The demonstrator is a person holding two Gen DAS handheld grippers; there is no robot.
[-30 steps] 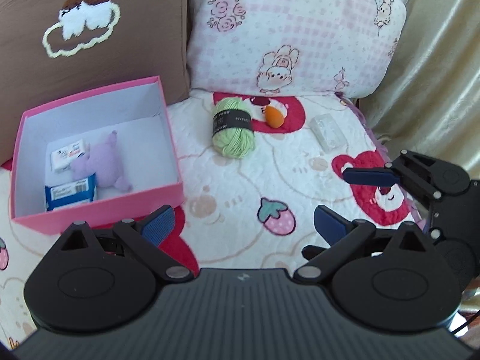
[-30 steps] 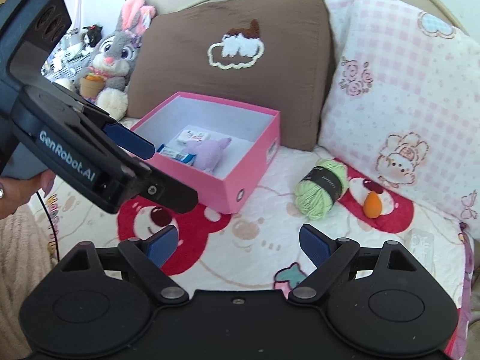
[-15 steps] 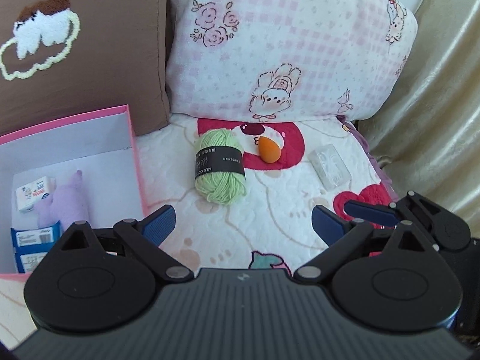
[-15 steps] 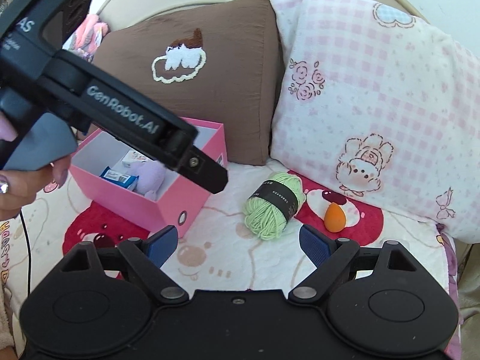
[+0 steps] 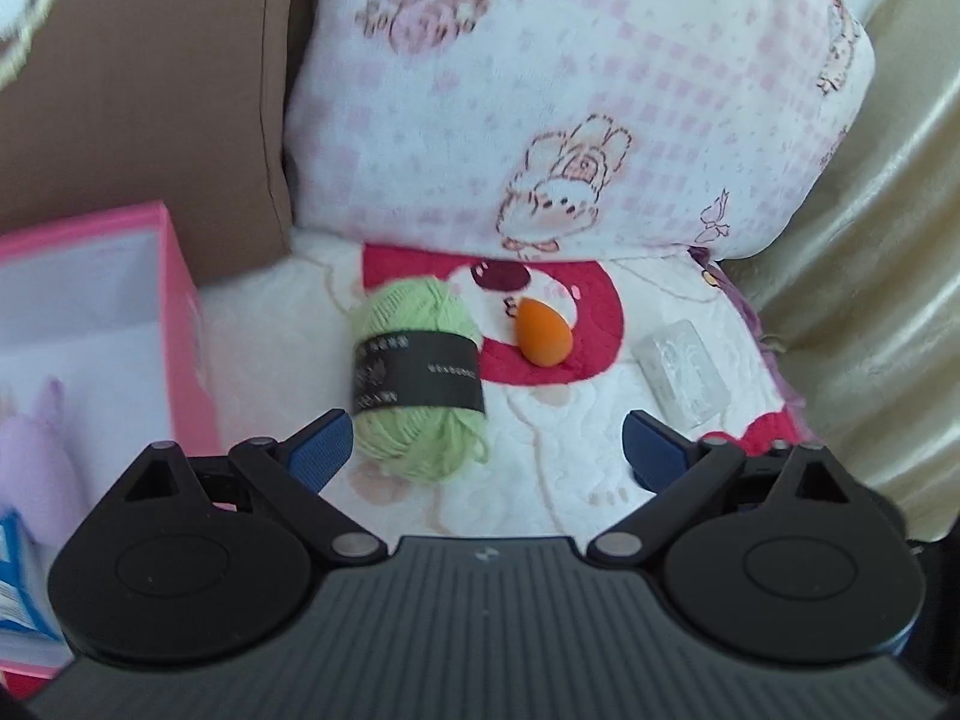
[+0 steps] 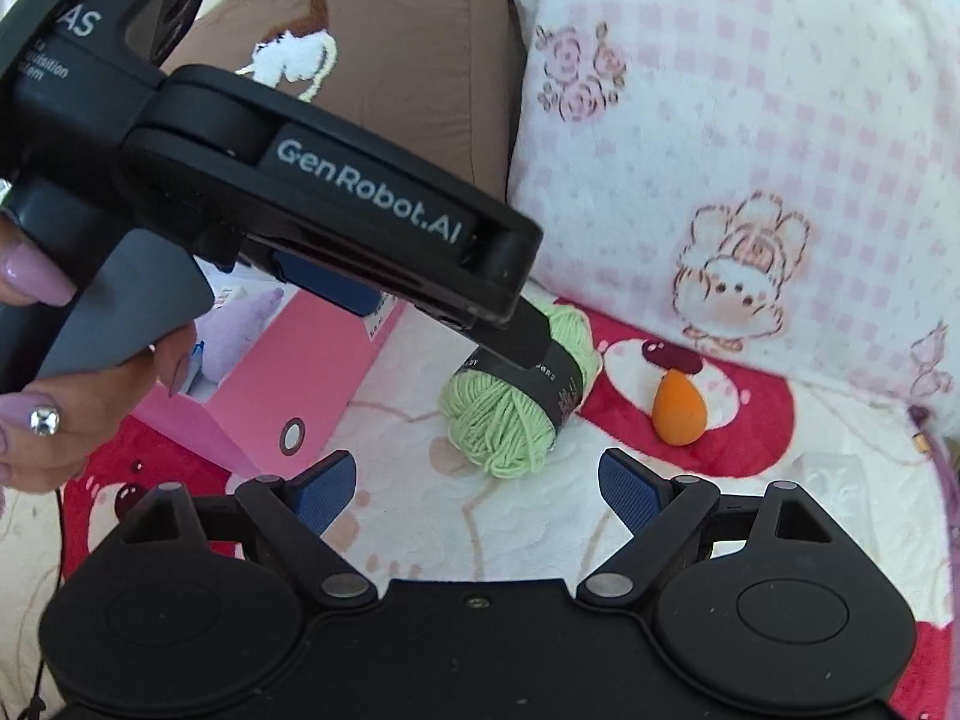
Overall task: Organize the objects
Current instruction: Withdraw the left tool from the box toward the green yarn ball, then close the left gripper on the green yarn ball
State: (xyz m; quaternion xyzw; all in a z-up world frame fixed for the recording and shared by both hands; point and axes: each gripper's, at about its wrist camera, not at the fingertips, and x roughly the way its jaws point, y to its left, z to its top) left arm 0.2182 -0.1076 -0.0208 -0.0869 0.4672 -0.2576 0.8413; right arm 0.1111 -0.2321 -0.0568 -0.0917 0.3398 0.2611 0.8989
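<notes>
A green yarn ball (image 5: 414, 360) with a black band lies on the bedspread. My left gripper (image 5: 483, 438) hovers just in front of it. Its jaws are closing, the yarn sits near the left pad, and neither pad touches it. An orange teardrop sponge (image 5: 543, 333) lies to the yarn's right, and a clear plastic case (image 5: 681, 372) further right. My right gripper (image 6: 477, 480) is open and holds nothing, a little short of the yarn (image 6: 498, 420). The left tool's black housing (image 6: 360, 198) crosses above the yarn. The pink box (image 5: 180, 324) holds a purple plush (image 5: 30, 462).
A brown pillow (image 5: 150, 90) and a pink checked pillow (image 5: 570, 90) stand behind the objects. A gold curtain (image 5: 888, 300) borders the bed on the right. A person's hand (image 6: 60, 408) holds the left tool. A blue and white packet (image 5: 15, 576) lies in the box.
Both grippers have moved down and closer to the yarn. In the left view the box has slid to the left edge. The left tool now reaches over the yarn in the right view.
</notes>
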